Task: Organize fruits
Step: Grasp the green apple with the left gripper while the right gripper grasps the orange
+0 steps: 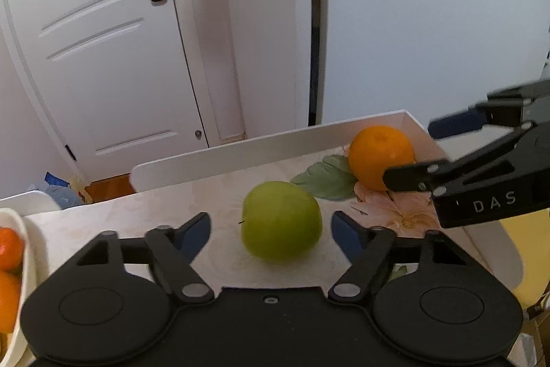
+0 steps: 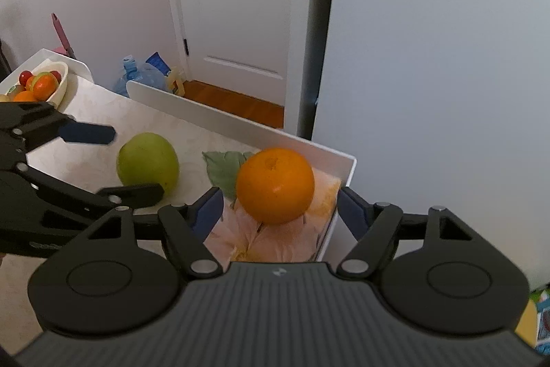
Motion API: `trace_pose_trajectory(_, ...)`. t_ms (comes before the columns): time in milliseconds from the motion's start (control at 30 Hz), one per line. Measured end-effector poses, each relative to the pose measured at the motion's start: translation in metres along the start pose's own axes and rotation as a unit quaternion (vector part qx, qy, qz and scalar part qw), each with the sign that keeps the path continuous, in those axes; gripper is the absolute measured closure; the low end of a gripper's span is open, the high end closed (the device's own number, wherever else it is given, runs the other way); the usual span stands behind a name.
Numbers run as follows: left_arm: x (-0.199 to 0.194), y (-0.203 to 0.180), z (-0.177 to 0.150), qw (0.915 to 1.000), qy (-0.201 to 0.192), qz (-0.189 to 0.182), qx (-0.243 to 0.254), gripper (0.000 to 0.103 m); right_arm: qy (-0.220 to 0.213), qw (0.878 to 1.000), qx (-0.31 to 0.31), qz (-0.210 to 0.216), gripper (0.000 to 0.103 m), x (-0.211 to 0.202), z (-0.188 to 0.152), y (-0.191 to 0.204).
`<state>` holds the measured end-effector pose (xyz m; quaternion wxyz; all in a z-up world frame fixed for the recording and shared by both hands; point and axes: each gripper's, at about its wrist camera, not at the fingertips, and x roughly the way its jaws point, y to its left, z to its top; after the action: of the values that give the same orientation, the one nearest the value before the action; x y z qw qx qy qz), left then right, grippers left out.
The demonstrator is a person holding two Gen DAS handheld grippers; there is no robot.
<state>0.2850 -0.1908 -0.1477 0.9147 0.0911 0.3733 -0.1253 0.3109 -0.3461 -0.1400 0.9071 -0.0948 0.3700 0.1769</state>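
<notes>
My left tongs (image 1: pixel 271 229) stand apart around the green apple (image 1: pixel 281 219), a pad on either side with a gap at each, and my right tongs (image 2: pixel 280 202) likewise straddle the orange (image 2: pixel 275 185) without pressing it. Both fruits sit on the flower-patterned table top (image 1: pixel 137 222), the orange near its far corner by the white rim (image 1: pixel 240 148). At the table's left end a cream bowl (image 2: pixel 60 88) holds more fruit.
</notes>
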Motion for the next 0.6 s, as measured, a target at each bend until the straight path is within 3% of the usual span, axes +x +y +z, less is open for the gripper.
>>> trace_pose_trajectory(233, 0.013, -0.003, 0.001, 1.0, 0.003, -0.002, 0.005, 0.042, 0.0, 1.0, -0.012, 0.011, 0.019, 0.012, 0.006, 0.003)
trace_pose_trajectory(600, 0.012, -0.008, -0.002, 0.9997, 0.002, 0.009, 0.023, 0.043, 0.004, 1.0, -0.024, 0.009, 0.022, 0.022, 0.008, 0.007)
